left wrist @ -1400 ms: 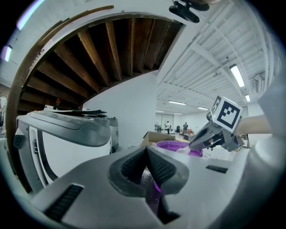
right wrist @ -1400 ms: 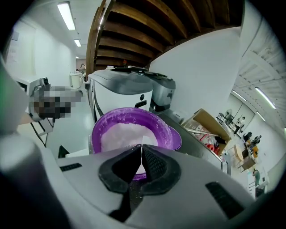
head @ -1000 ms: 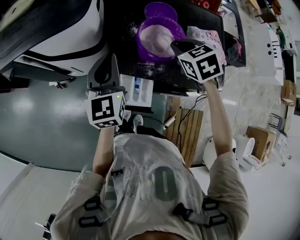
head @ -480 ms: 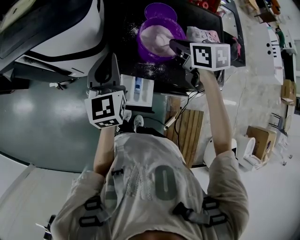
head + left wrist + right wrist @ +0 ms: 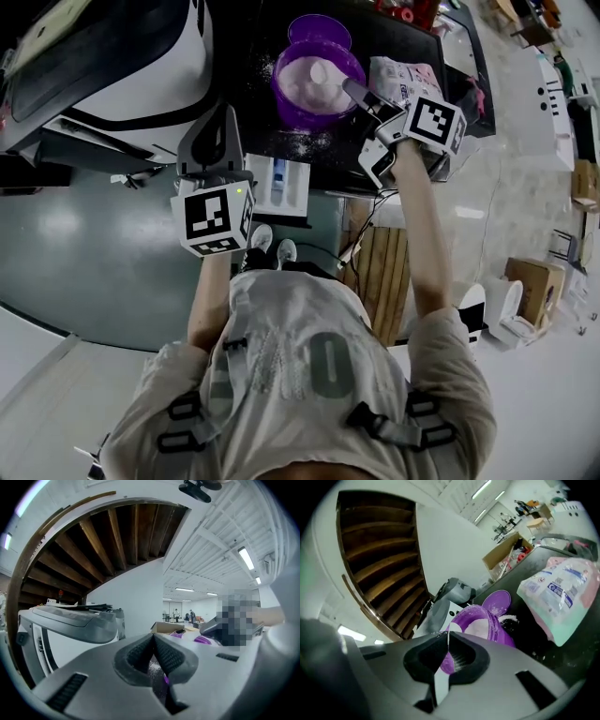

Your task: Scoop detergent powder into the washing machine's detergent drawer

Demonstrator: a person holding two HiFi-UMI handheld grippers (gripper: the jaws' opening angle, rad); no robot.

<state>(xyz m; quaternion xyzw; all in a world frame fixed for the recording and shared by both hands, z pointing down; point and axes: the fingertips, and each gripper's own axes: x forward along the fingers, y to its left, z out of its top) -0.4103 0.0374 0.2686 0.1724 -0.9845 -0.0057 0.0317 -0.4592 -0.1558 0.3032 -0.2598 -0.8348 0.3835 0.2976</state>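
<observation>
A purple tub [image 5: 292, 92] of white detergent powder stands on a dark top, its lid [image 5: 321, 26] behind it. My right gripper [image 5: 350, 87] reaches over the tub's right rim, shut on a white scoop [image 5: 320, 72] whose bowl lies in the powder. In the right gripper view the scoop's handle [image 5: 440, 679] is pinched between the jaws of the right gripper [image 5: 448, 638], with the tub [image 5: 480, 623] just ahead. The white detergent drawer [image 5: 277, 183] stands pulled out below the tub. My left gripper [image 5: 224, 112] hovers left of the drawer; in its own view the left gripper [image 5: 153, 638] is shut with nothing in it.
A pink detergent bag [image 5: 403, 75] lies right of the tub. Spilled powder [image 5: 300, 141] dusts the dark top. The white and black washing machine [image 5: 122, 75] fills the left. A wooden pallet [image 5: 375, 272] and a cardboard box [image 5: 525, 277] sit on the floor.
My right gripper has turned and moved up and left, and the scoop now lies in the tub's powder. The left gripper has stayed put.
</observation>
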